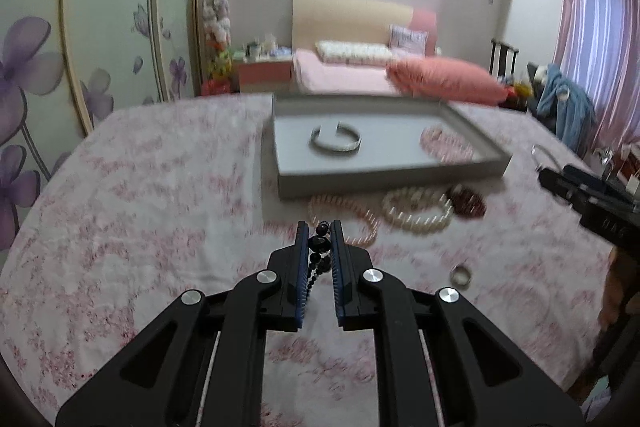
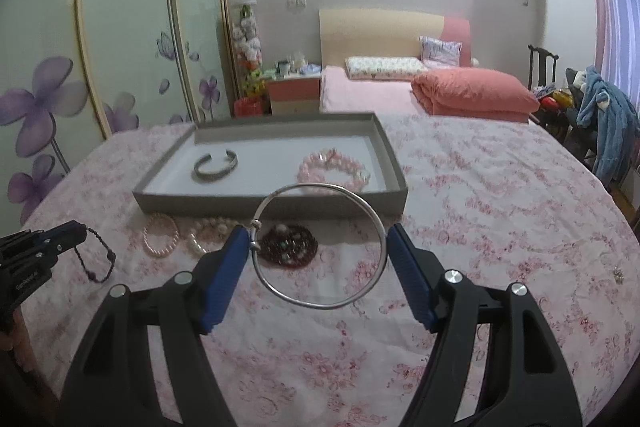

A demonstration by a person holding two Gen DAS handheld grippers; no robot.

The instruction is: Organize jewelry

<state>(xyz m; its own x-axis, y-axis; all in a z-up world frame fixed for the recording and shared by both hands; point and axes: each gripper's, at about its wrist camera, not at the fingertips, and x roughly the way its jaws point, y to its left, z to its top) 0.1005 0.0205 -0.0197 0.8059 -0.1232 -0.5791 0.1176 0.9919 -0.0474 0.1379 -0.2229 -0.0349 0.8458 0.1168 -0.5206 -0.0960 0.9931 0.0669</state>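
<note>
My left gripper (image 1: pixel 319 227) is shut on a black bead bracelet (image 1: pixel 320 246), which hangs between its blue pads above the flowered cloth. In the right wrist view that gripper (image 2: pixel 60 237) sits at the left edge with the black bead bracelet (image 2: pixel 96 261) dangling from it. My right gripper (image 2: pixel 318 233) is shut on a thin silver bangle (image 2: pixel 320 307), the pads pressing on its two sides. The grey tray (image 2: pixel 272 205) lies just beyond and holds a silver cuff (image 2: pixel 216 167) and a pink bead bracelet (image 2: pixel 332 171).
On the cloth in front of the tray lie pearl bracelets (image 2: pixel 160 241) and a dark red bead bracelet (image 2: pixel 288 247). A small ring (image 1: pixel 460 275) rests nearer me. A bed, a wardrobe and a chair with clothes stand behind the table.
</note>
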